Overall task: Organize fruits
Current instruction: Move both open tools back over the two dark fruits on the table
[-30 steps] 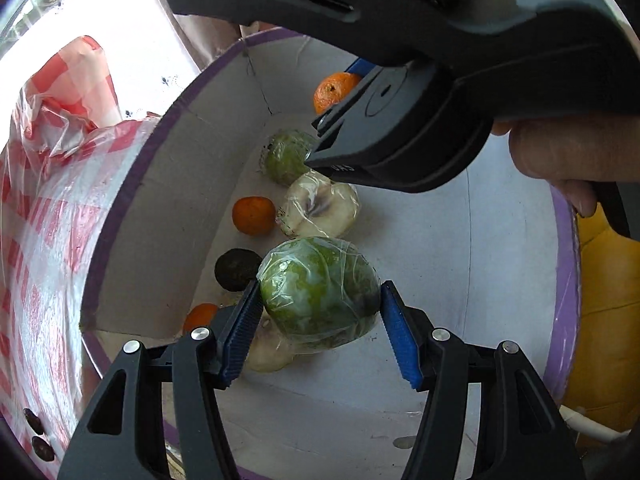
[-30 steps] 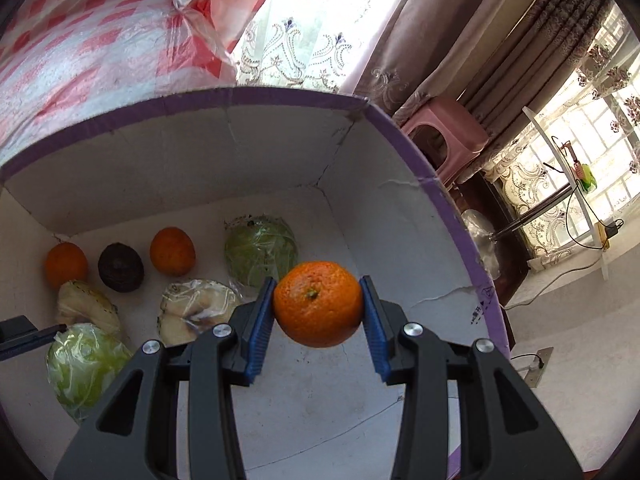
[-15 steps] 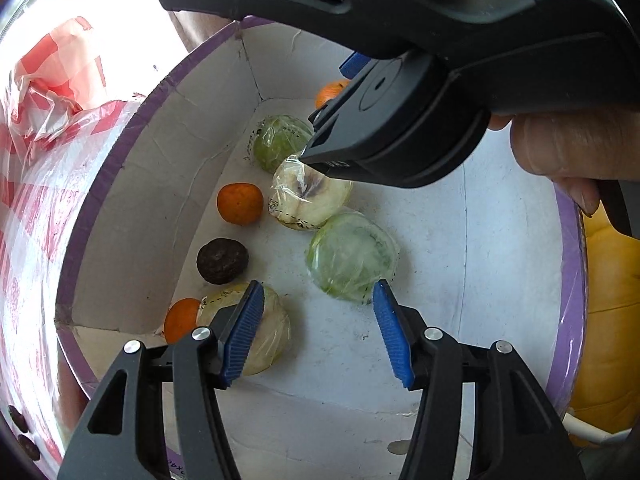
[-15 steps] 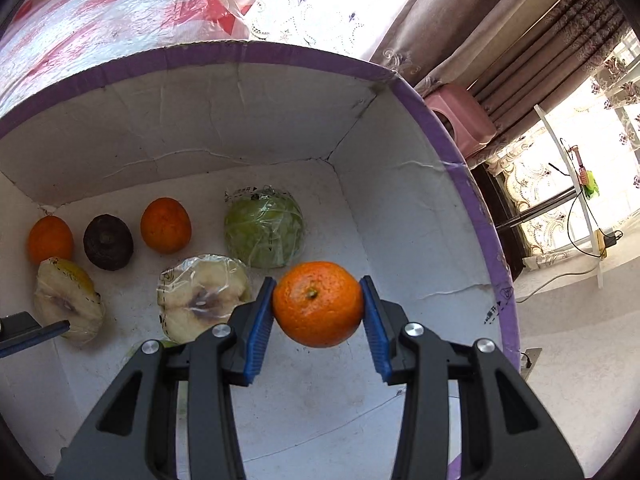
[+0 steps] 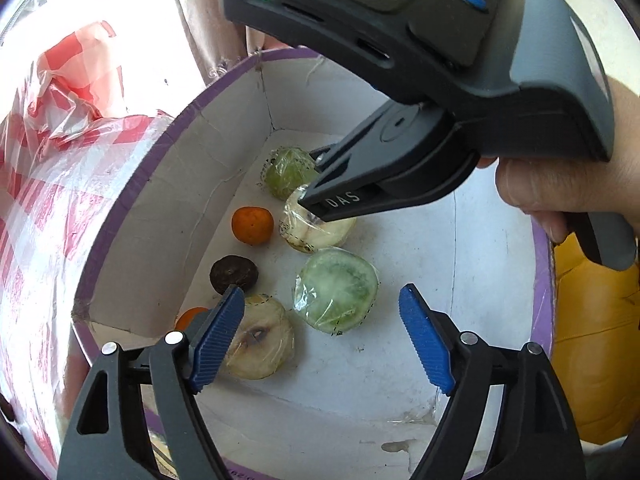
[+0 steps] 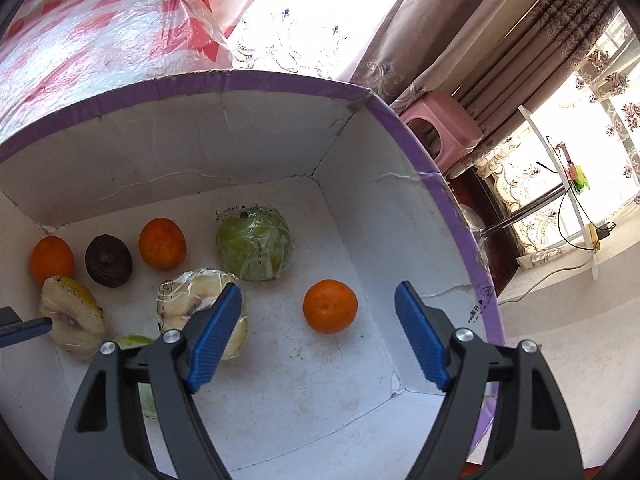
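A white cardboard box with a purple rim (image 5: 120, 216) (image 6: 452, 208) holds the fruit. My left gripper (image 5: 322, 294) hangs over it, jaws opening, pads clear of everything. Below them a wrapped green fruit half (image 5: 336, 290) lies on the box floor beside a wrapped pale half (image 5: 260, 336). My right gripper (image 6: 318, 288) is also opening, with nothing pressed between its pads. An orange (image 6: 330, 306) rests on the floor under it. Further back sit a wrapped green fruit (image 6: 253, 244), two more oranges (image 6: 162, 244) (image 6: 52, 260), a dark fruit (image 6: 108, 261) and wrapped pale pieces (image 6: 192, 300).
A red-checked plastic bag (image 5: 60, 160) (image 6: 100, 20) bulges against the box's outer wall. The right gripper's body (image 5: 400, 160) and the hand holding it (image 5: 560, 184) cross above the box. A yellow object (image 5: 592, 340) lies outside the box; a pink stool (image 6: 440, 128) stands beyond.
The left gripper let go of the wrapped green fruit, which now lies on the box floor. The right gripper released the orange, which dropped to the floor. Both jaws spread wide.
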The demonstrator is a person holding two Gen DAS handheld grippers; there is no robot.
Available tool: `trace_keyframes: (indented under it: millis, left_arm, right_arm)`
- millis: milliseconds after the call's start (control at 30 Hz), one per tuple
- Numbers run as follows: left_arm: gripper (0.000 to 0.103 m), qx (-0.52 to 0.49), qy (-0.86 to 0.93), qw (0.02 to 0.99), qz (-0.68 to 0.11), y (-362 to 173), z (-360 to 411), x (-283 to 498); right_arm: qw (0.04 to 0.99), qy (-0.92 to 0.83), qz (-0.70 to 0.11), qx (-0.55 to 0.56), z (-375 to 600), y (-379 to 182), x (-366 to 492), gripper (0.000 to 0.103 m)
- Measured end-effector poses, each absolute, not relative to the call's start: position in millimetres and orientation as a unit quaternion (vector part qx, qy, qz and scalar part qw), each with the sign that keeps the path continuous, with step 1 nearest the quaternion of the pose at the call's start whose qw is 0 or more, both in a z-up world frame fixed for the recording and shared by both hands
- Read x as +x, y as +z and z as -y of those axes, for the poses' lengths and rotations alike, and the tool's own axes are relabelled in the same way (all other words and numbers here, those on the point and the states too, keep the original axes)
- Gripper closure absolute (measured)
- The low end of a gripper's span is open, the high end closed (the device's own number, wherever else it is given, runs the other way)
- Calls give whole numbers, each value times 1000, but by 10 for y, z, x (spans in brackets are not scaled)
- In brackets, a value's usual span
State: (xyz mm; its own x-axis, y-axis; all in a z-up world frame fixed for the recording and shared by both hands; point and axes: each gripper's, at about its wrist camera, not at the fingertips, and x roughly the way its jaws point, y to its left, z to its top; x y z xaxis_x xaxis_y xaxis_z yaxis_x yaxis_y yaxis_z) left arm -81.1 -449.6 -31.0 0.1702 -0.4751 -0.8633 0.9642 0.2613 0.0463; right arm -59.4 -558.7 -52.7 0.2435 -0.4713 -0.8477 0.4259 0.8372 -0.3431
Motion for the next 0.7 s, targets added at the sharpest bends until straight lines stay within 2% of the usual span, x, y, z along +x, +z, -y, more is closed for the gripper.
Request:
trace_keyframes:
  millis: [333,700]
  left_arm:
    - [24,248,-484,762,-351,239,4004,-421]
    - [25,109,-367,851,-359,589,2949,544]
  right_arm:
    - [835,-253,-487,38,5401,-53,-563,20]
    - [902,-156,-388,104,4782,544,-110,20]
